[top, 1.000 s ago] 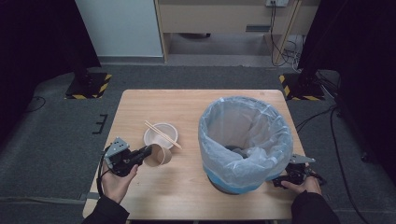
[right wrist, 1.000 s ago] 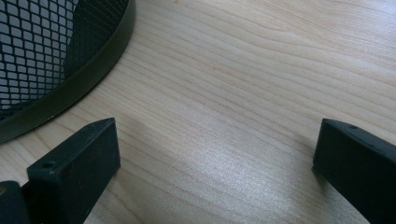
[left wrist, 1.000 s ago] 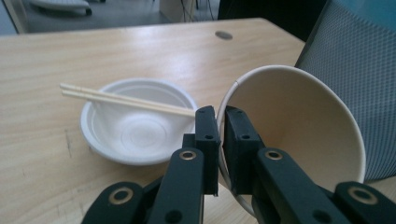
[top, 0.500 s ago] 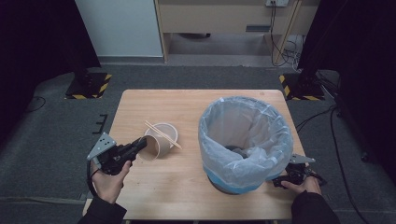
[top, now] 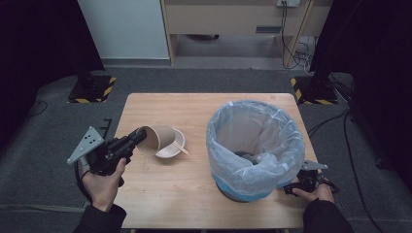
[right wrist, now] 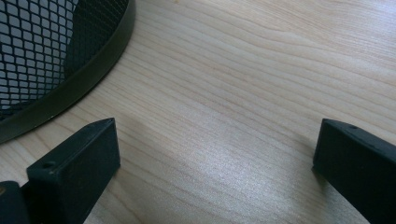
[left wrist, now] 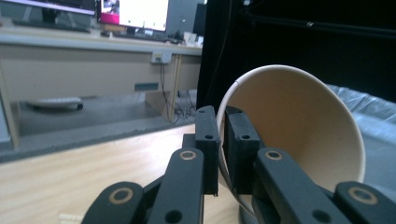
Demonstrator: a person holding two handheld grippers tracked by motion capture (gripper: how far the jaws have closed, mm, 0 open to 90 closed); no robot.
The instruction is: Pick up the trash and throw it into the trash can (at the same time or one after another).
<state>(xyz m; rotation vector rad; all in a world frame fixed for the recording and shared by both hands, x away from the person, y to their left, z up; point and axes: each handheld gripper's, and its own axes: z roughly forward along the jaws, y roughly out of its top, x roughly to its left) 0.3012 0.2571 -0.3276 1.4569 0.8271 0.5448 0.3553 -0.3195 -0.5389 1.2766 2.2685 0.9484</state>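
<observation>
A brown paper cup (top: 160,138) hangs tipped on its side over a white bowl (top: 171,150) at the table's left middle. My left gripper (top: 140,136) is shut on the cup's rim. In the left gripper view the jaws of the left gripper (left wrist: 222,140) pinch the cup's wall (left wrist: 299,135), and its mouth faces me. A wooden stick (top: 180,148) lies across the bowl. My right gripper (top: 291,187) rests low by the front right foot of a lined bin (top: 255,145). In its own view the right gripper (right wrist: 219,154) stands open over bare wood.
The bin holds a clear plastic liner with some dark rubbish inside. Its black mesh wall and base ring (right wrist: 46,56) sit close to the right gripper's left jaw. The wooden table (top: 194,109) ends just behind both hands. Grey floor surrounds it.
The left gripper has lifted the cup off the table and tipped it sideways over the bowl. The right gripper has stayed where it was.
</observation>
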